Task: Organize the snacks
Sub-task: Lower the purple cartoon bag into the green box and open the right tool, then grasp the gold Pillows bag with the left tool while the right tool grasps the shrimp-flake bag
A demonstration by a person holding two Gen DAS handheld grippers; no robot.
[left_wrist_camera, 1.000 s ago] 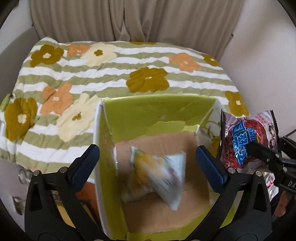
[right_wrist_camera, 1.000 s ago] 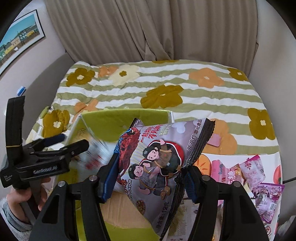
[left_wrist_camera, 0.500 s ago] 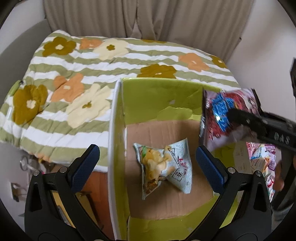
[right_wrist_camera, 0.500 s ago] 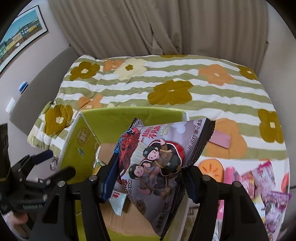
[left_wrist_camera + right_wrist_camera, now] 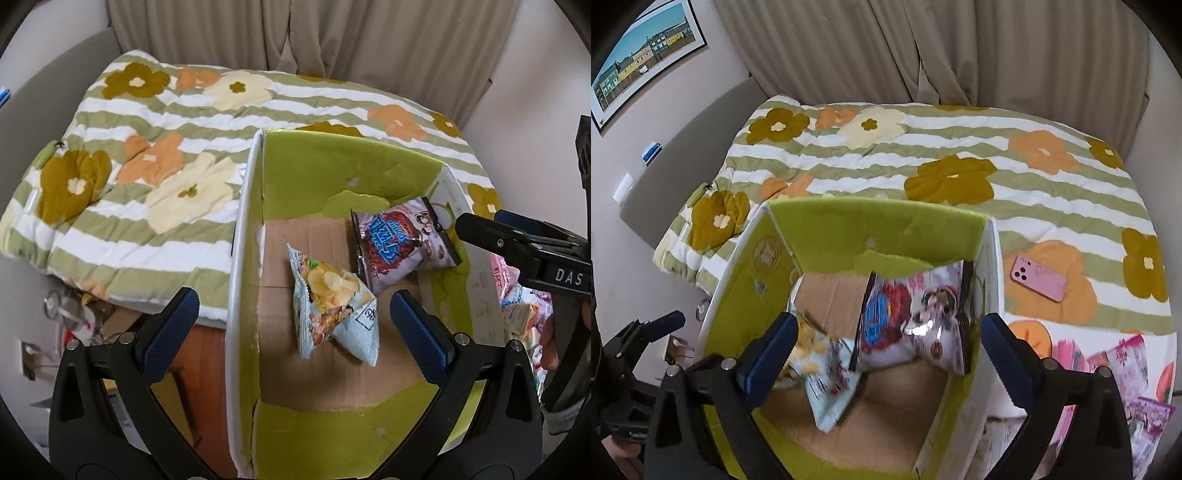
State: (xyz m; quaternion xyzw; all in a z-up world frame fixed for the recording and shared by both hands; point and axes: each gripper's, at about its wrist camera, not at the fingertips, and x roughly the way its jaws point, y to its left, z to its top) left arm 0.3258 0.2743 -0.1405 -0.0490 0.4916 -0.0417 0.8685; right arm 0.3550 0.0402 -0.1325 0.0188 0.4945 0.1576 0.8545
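Observation:
A green cardboard box (image 5: 247,221) with a brown floor stands on the bed. In it lie a light blue chip bag (image 5: 332,314) and a purple snack bag with cartoon figures (image 5: 399,243) at the far right. Both show in the right wrist view, the chip bag (image 5: 827,376) and the purple bag (image 5: 916,317), inside the box (image 5: 991,266). My left gripper (image 5: 295,325) is open and empty above the box's near left. My right gripper (image 5: 886,350) is open and empty above the box; it also shows in the left wrist view (image 5: 517,243).
The bed carries a striped flower quilt (image 5: 923,155). A pink phone (image 5: 1038,277) lies on it right of the box. Several pink snack packs (image 5: 1126,373) lie at the right. Curtains (image 5: 923,48) hang behind. A wooden floor (image 5: 203,354) shows left of the box.
My right gripper opened and let go of the purple snack bag, which dropped into the box beside the chip bag. My left gripper drew back to the left, open.

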